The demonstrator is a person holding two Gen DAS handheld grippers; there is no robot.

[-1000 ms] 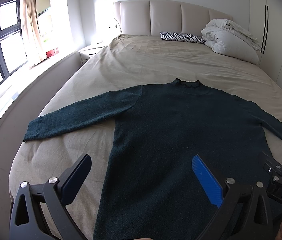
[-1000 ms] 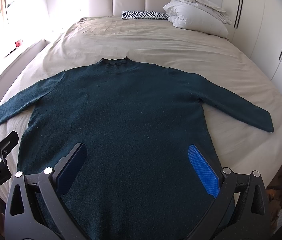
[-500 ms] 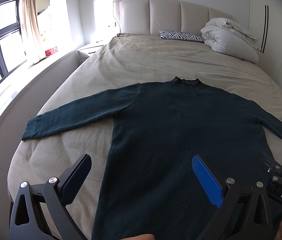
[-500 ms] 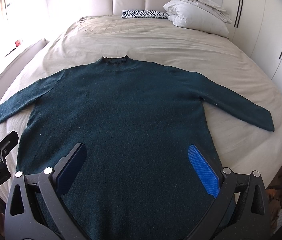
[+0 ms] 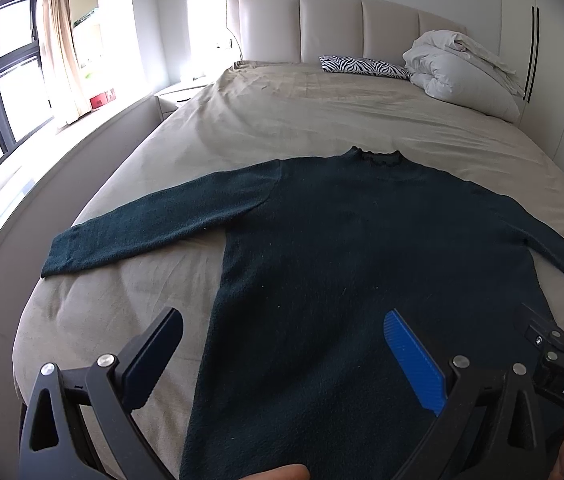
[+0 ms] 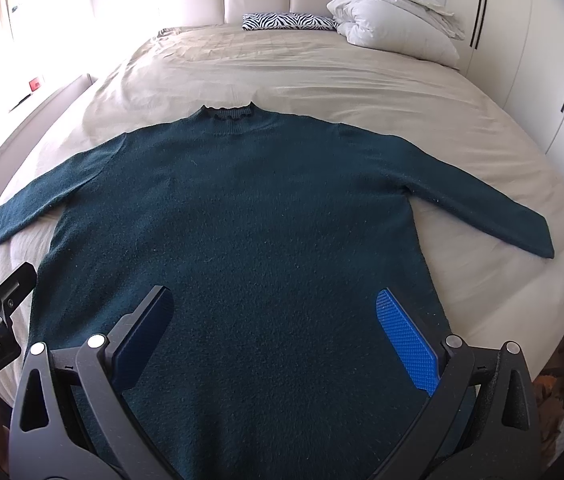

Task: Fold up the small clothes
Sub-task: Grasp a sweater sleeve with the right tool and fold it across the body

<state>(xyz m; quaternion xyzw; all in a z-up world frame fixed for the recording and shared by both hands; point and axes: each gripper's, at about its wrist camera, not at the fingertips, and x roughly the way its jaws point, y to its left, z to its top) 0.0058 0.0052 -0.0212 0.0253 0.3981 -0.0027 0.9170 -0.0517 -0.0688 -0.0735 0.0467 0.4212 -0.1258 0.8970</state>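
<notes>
A dark green sweater (image 5: 361, 264) (image 6: 242, 220) lies flat on the beige bed, collar toward the headboard, both sleeves spread out to the sides. My left gripper (image 5: 282, 354) hangs open above the sweater's lower left part, nothing between its fingers. Over the lower middle of the sweater my right gripper (image 6: 274, 332) is open and empty too. The right gripper's body shows at the right edge of the left wrist view, and the left gripper's body at the left edge of the right wrist view. The sweater's hem is hidden below both views.
The bed (image 5: 321, 120) (image 6: 301, 72) stretches ahead, with a zebra-print pillow (image 5: 363, 66) and a bundled white duvet (image 5: 461, 72) at the padded headboard. A window ledge and nightstand (image 5: 174, 94) run along the left. White wardrobe doors (image 6: 541, 60) stand on the right.
The left wrist view has drifted slightly, so the sweater sits a little further left and lower. Both grippers stay open. The sweater has not moved.
</notes>
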